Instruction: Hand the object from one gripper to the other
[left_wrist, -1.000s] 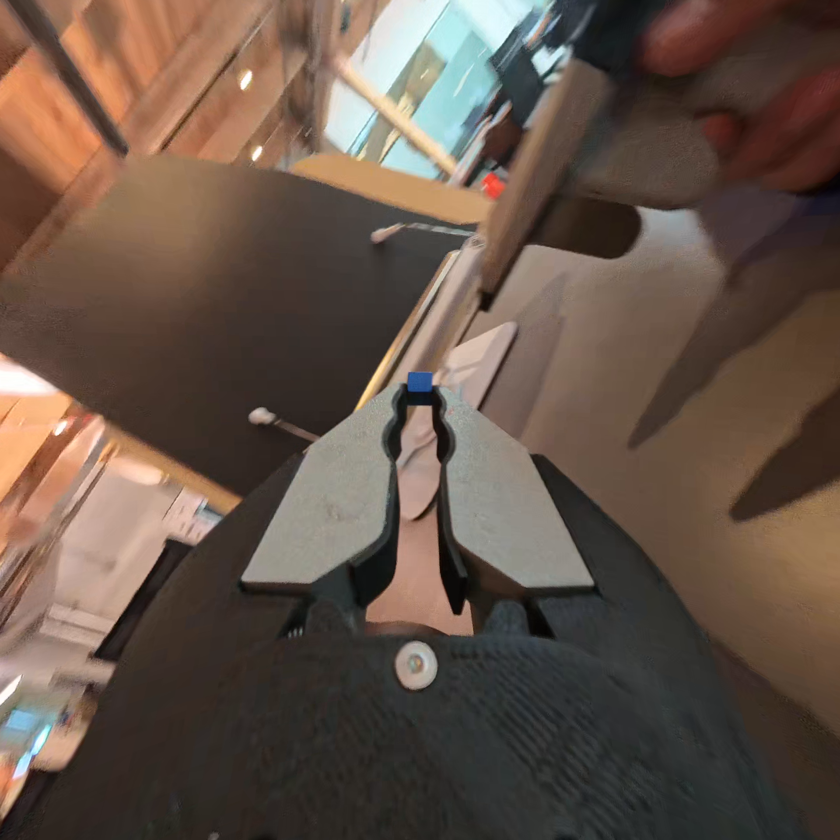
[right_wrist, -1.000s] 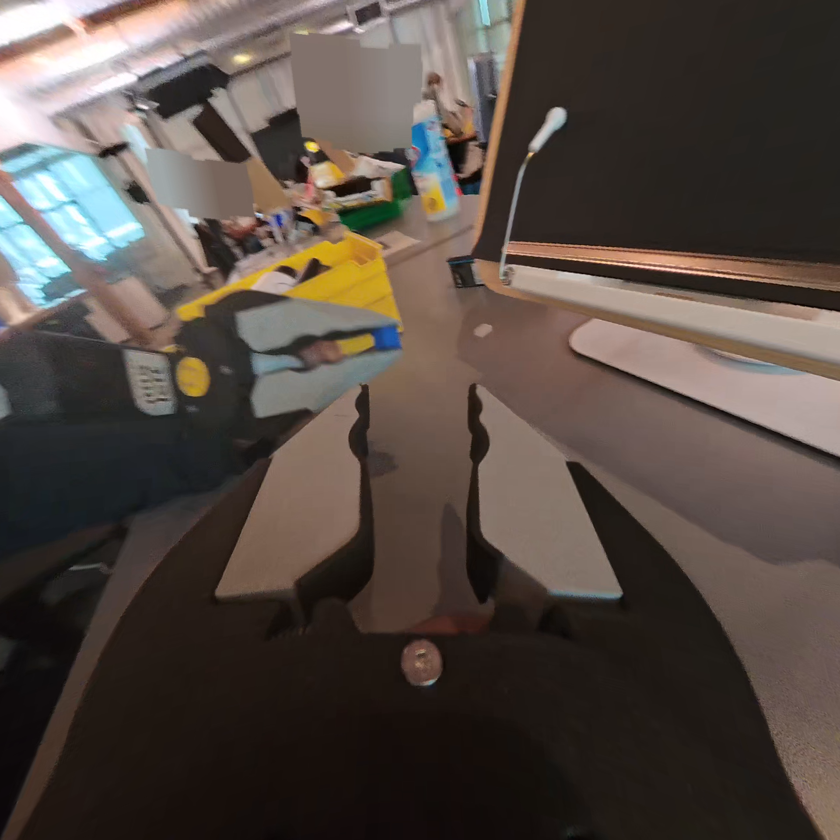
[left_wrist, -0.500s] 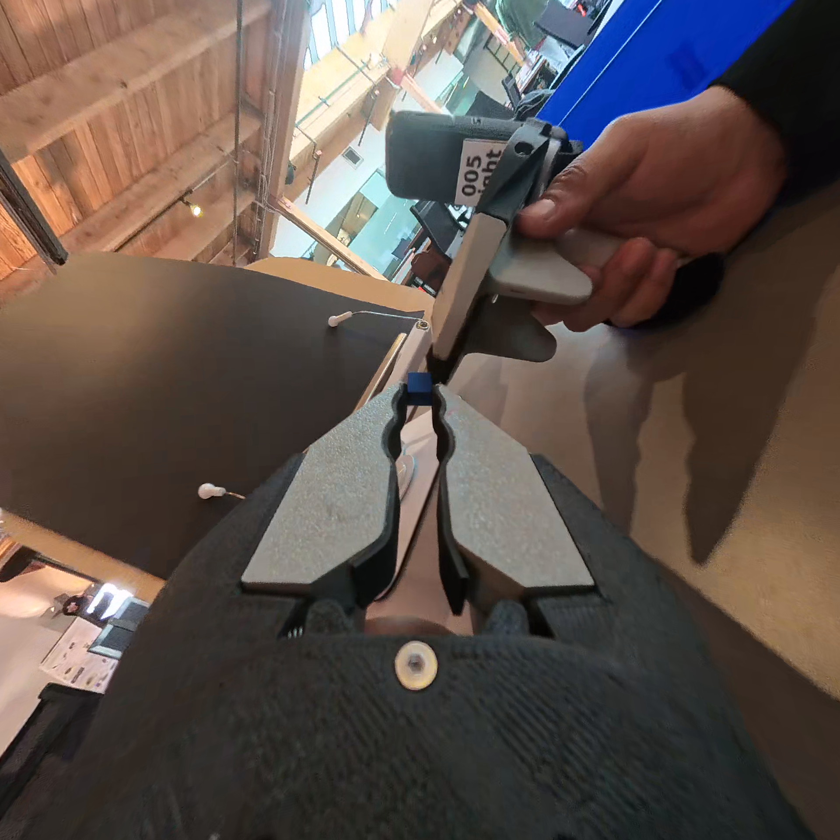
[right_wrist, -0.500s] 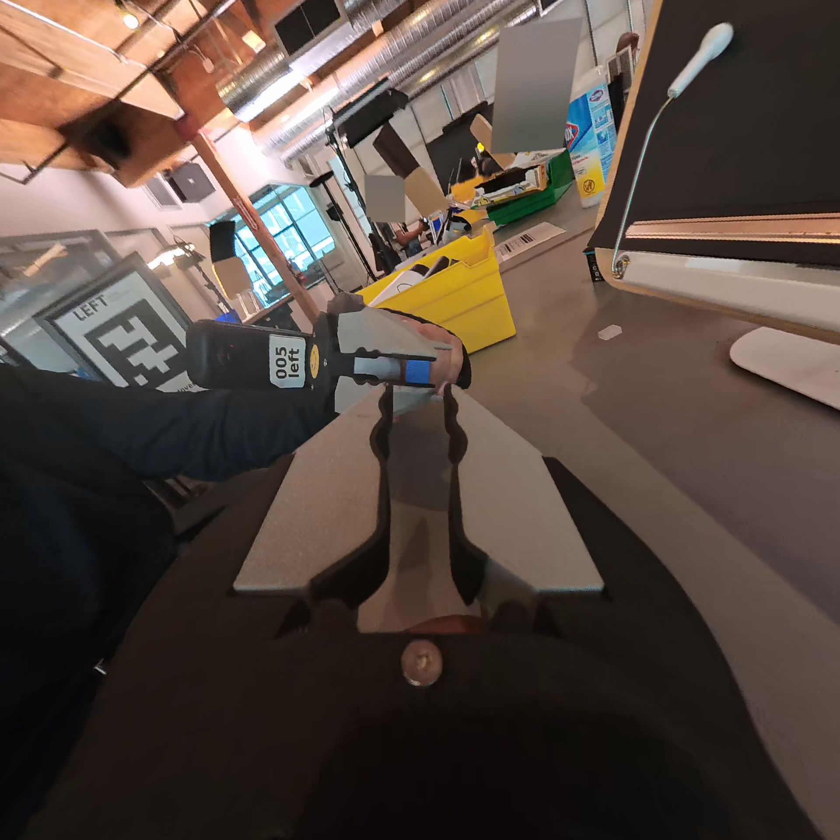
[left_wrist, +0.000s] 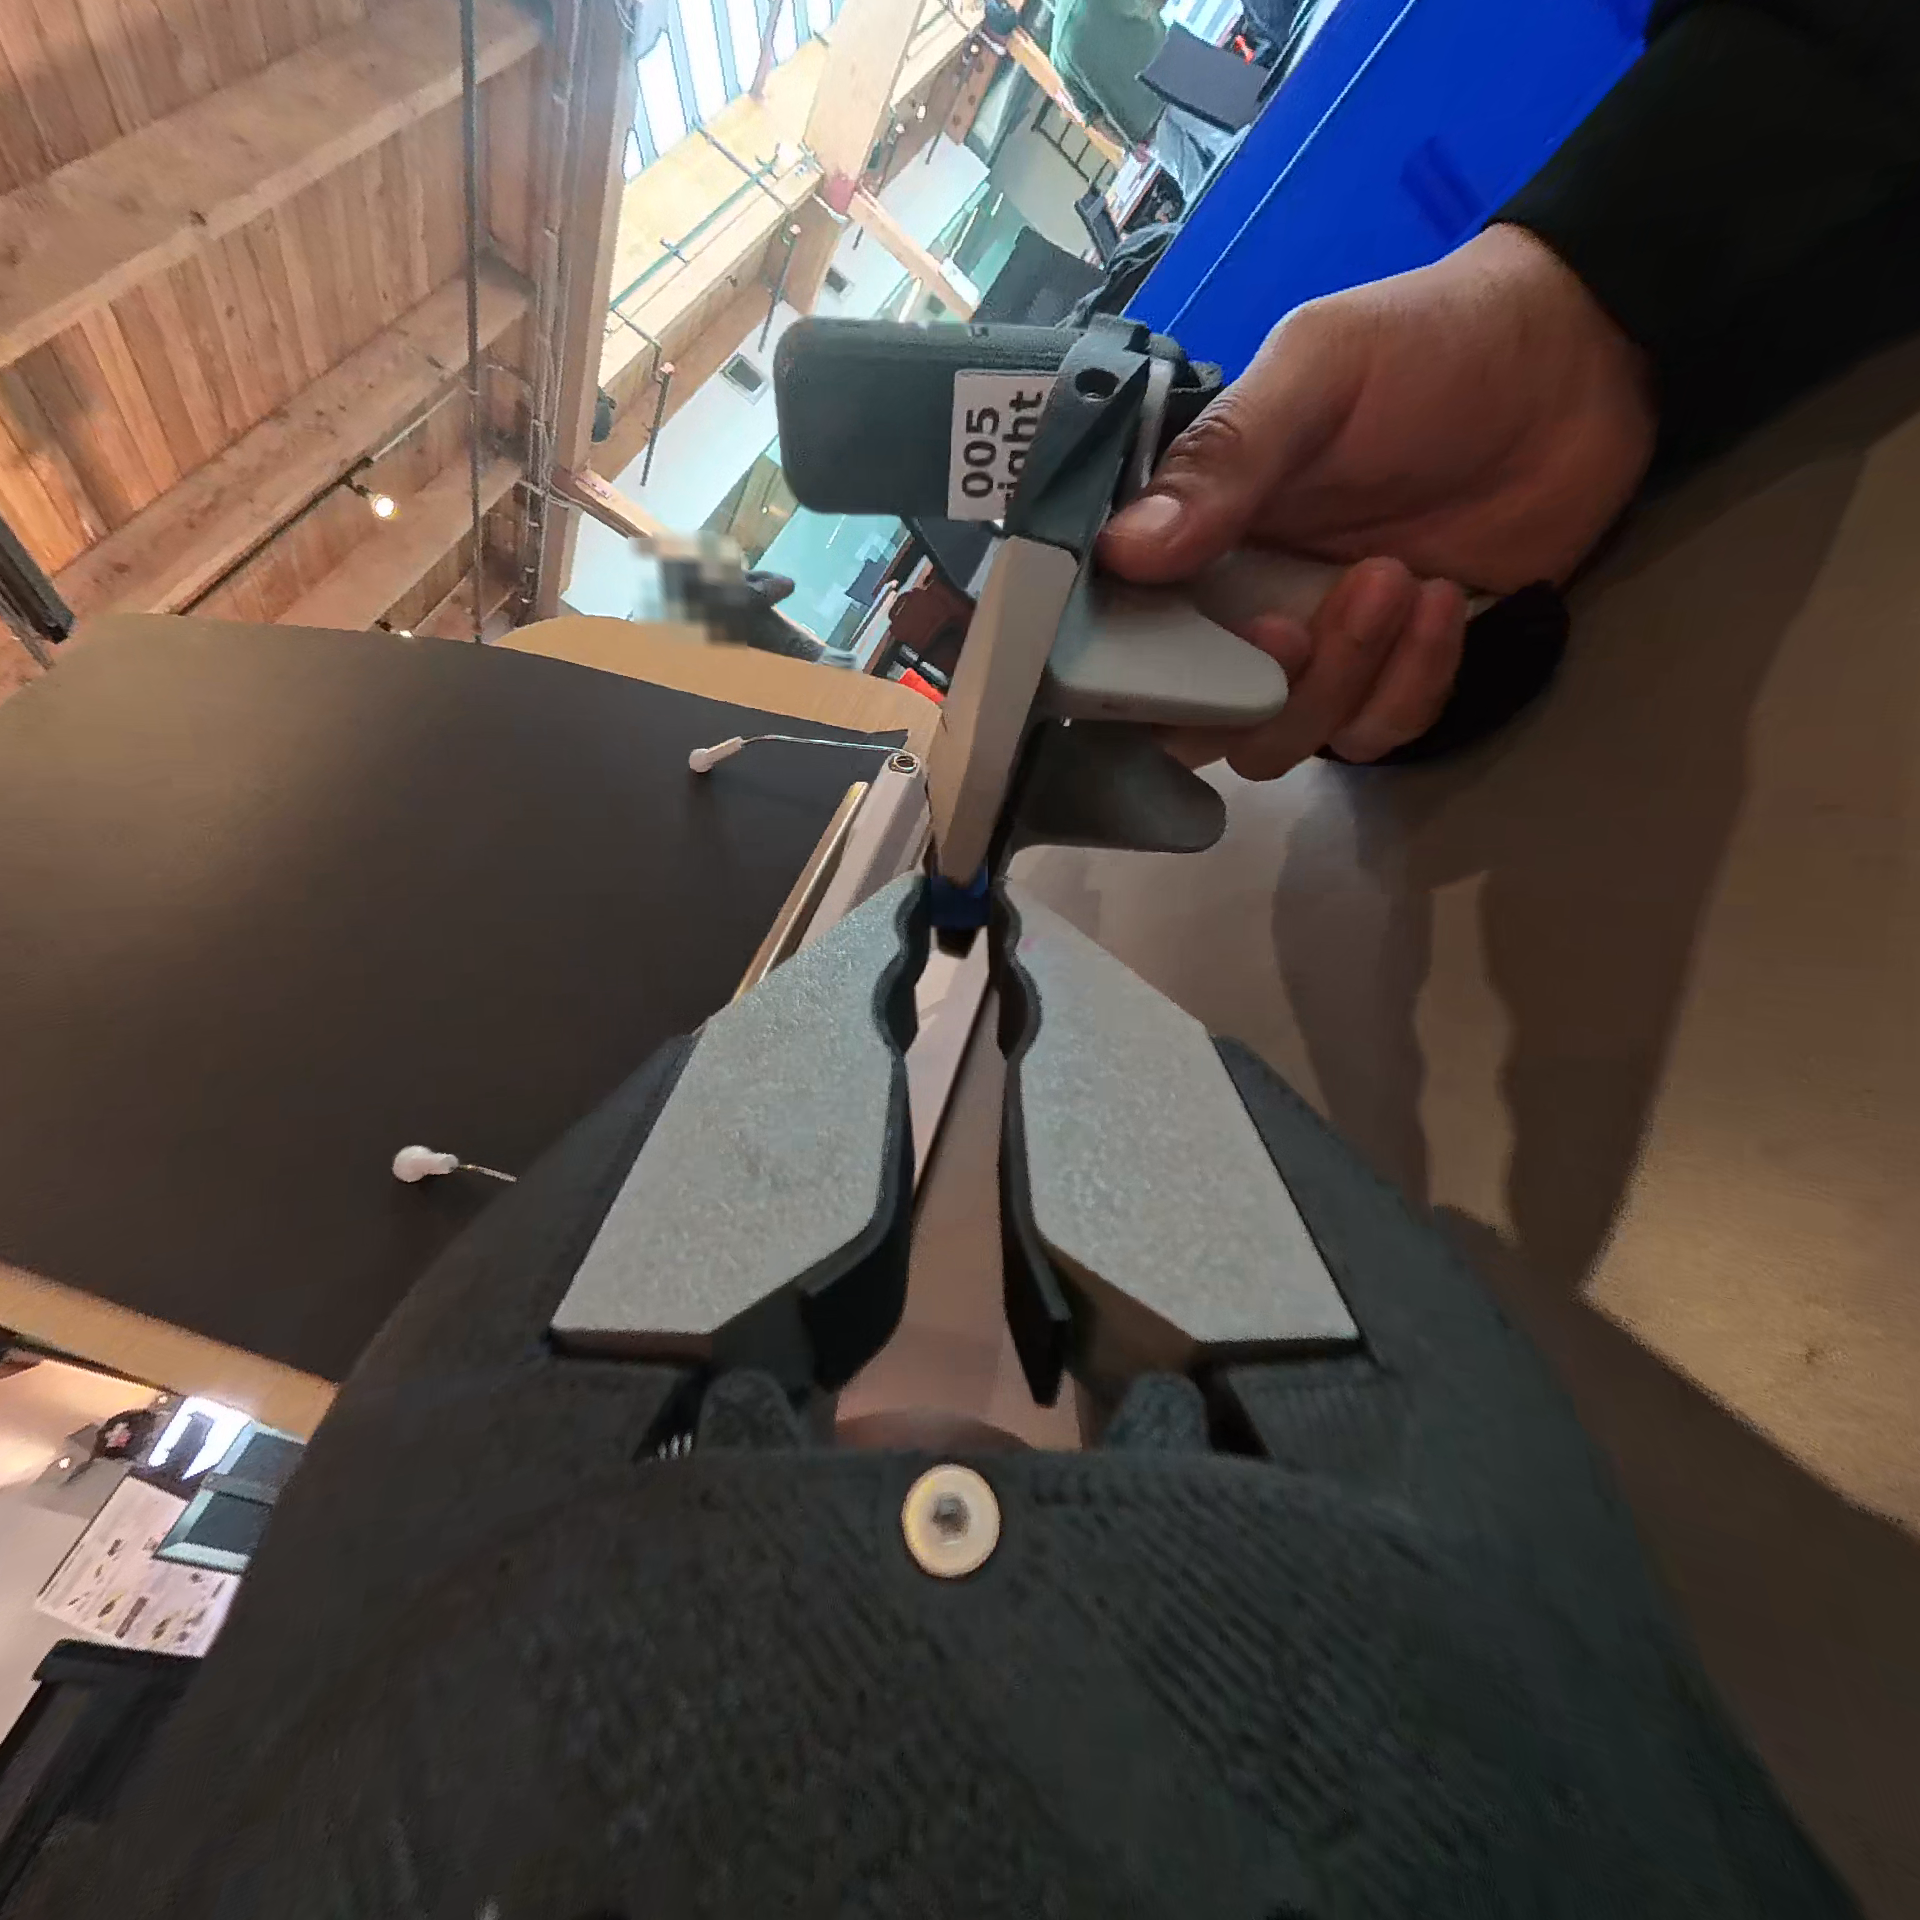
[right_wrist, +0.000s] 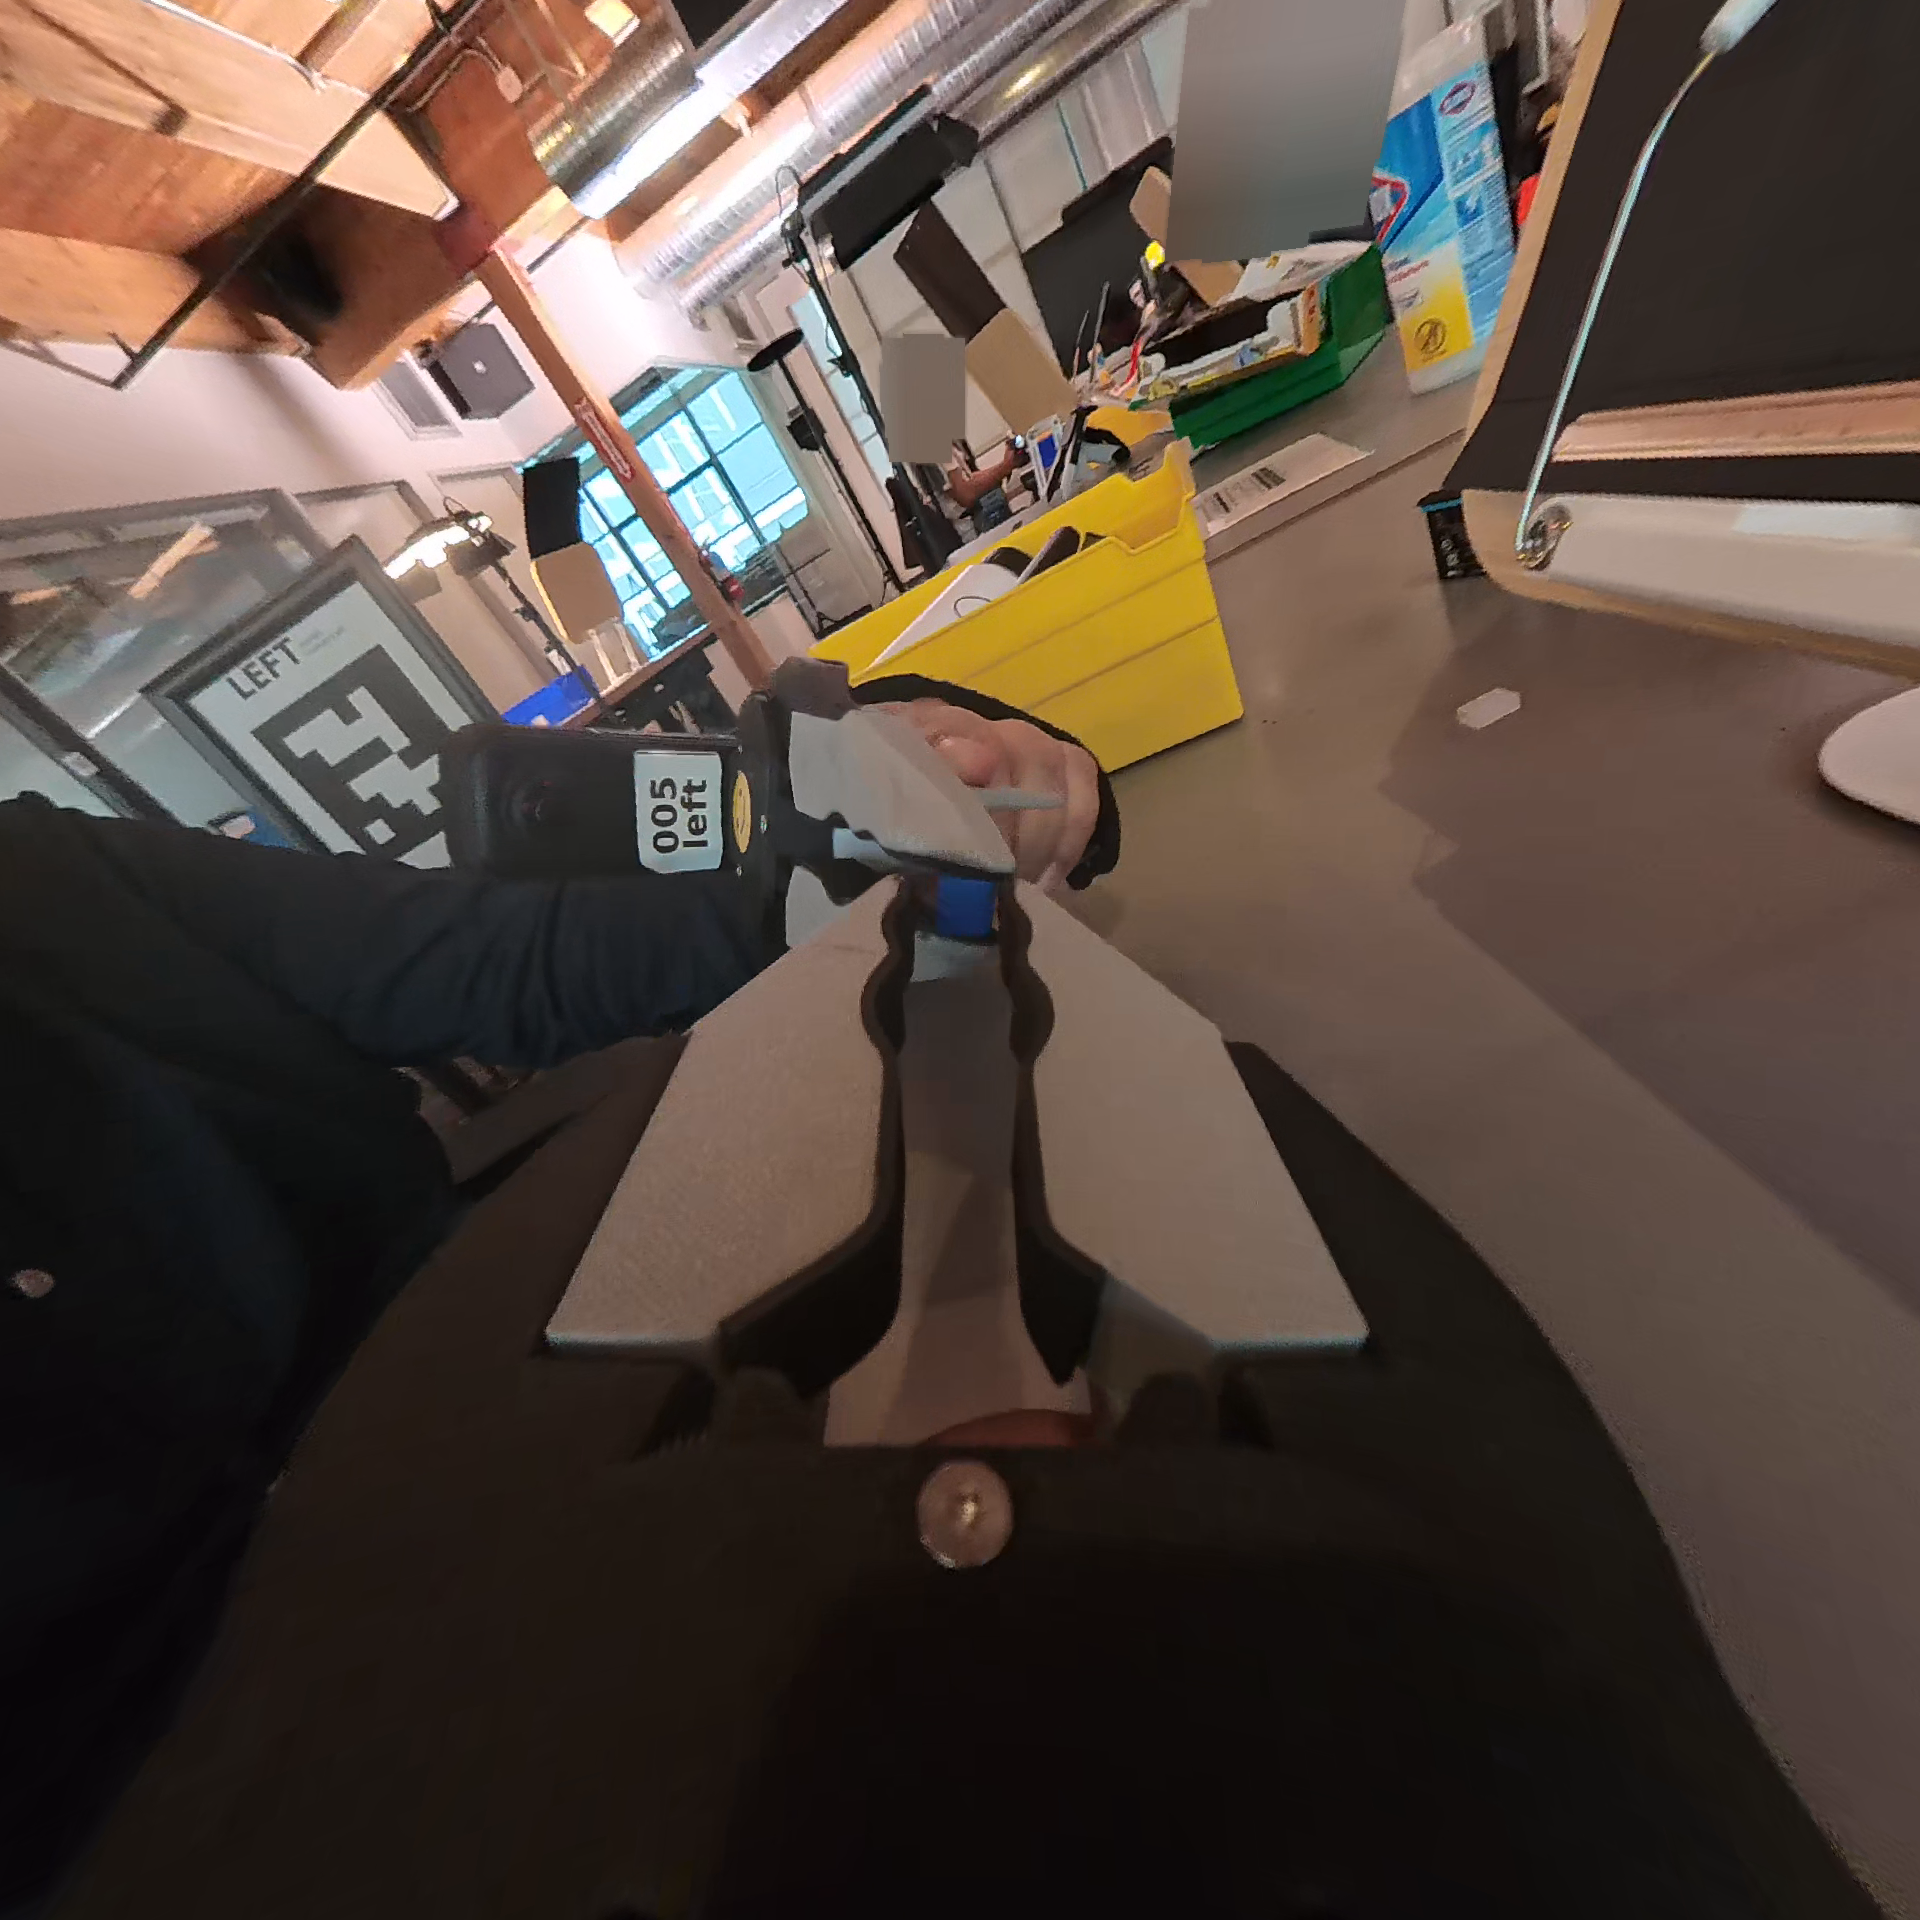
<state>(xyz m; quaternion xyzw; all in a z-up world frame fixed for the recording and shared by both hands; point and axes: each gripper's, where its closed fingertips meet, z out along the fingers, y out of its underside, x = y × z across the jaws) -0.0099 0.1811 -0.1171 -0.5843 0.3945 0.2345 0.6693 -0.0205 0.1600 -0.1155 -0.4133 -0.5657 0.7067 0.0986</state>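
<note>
Blue block: small and cube-like, held in the air above the grey tabletop; no clear long axis or pointing direction can be told.
Left hand-held gripper: nearly closed, its tips pinching the block.
Right hand-held gripper: narrowly parted, its tips on either side of the block; whether it grips cannot be told.
Meeting: the two grippers stand tip to tip, roughly crosswise.

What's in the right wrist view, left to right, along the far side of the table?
Marker board → left gripper pinching the blue cube → yellow bin → green tray → white lamp base.
</note>
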